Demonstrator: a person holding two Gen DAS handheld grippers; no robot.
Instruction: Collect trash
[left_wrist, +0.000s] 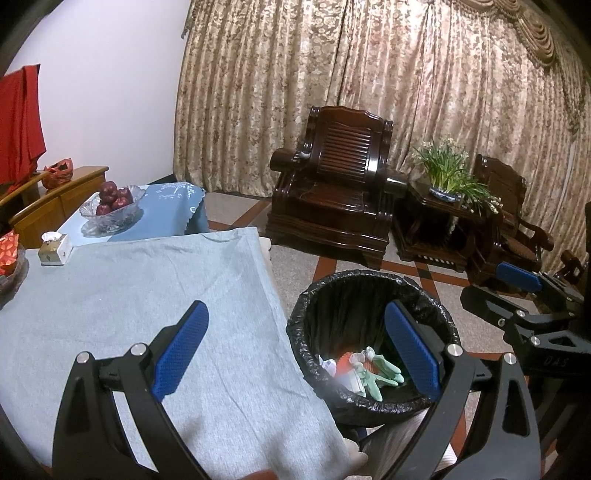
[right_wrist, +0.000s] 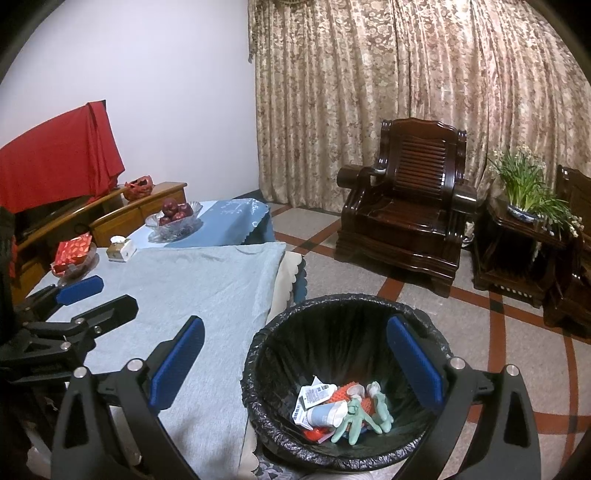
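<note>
Right tongs (right_wrist: 295, 363) gape — empty — above the littered bin (right_wrist: 258, 354).

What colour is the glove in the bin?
Pale mint green. The glove lies on the other trash in the black-lined bin; clearest in the right wrist view.

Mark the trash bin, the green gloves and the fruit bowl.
trash bin (right_wrist: 258, 354): right wrist view, left rim.
green gloves (right_wrist: 356, 421): right wrist view, palm.
fruit bowl (left_wrist: 110, 214): left wrist view, front glass wall.

Left claw (left_wrist: 295, 350), right claw (right_wrist: 295, 365): both agape, empty
</note>
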